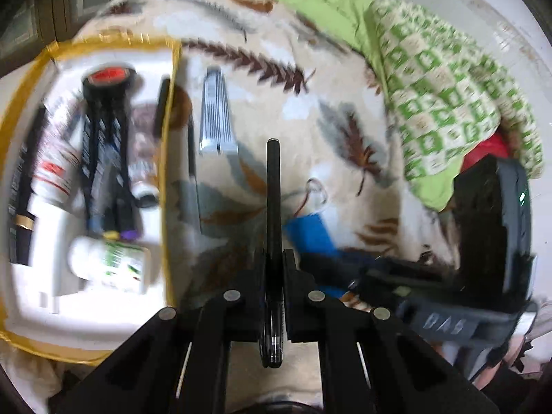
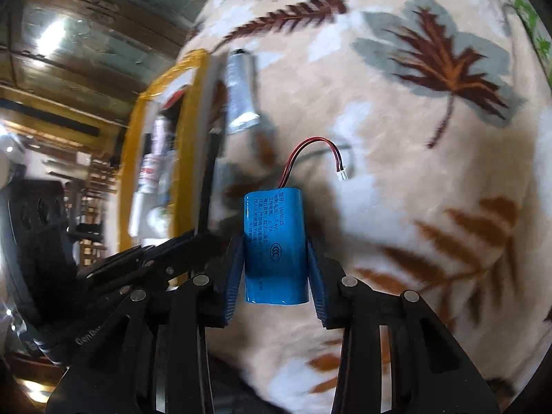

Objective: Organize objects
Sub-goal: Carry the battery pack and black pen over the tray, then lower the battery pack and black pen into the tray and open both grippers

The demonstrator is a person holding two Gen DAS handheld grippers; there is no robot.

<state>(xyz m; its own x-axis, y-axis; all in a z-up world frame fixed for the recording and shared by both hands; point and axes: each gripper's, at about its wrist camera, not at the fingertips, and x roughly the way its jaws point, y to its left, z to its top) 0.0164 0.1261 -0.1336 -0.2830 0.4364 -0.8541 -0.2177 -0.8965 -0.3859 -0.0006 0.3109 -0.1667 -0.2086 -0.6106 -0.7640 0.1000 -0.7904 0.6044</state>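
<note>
My left gripper (image 1: pixel 275 258) is shut on a thin black pen (image 1: pixel 273 189), which sticks straight out beyond its fingers above the leaf-patterned blanket (image 1: pixel 310 110). To its left lies a white box with a yellow rim (image 1: pixel 170 172), holding several tubes, markers and small bottles. A silver tube (image 1: pixel 217 114) lies on the blanket just outside that rim. My right gripper (image 2: pixel 275 241) is shut on a blue battery pack (image 2: pixel 274 214) with a red and black wire and a white plug (image 2: pixel 341 174). The battery pack (image 1: pixel 308 234) also shows right of the pen in the left wrist view.
A green cloth (image 1: pixel 331 7) and a green-and-white patterned cloth (image 1: pixel 448 96) are heaped at the blanket's far right, over something red (image 1: pixel 490 151). Wooden furniture (image 2: pixel 69 79) stands beyond the box. The silver tube (image 2: pixel 241 93) lies beside the box rim (image 2: pixel 193 120).
</note>
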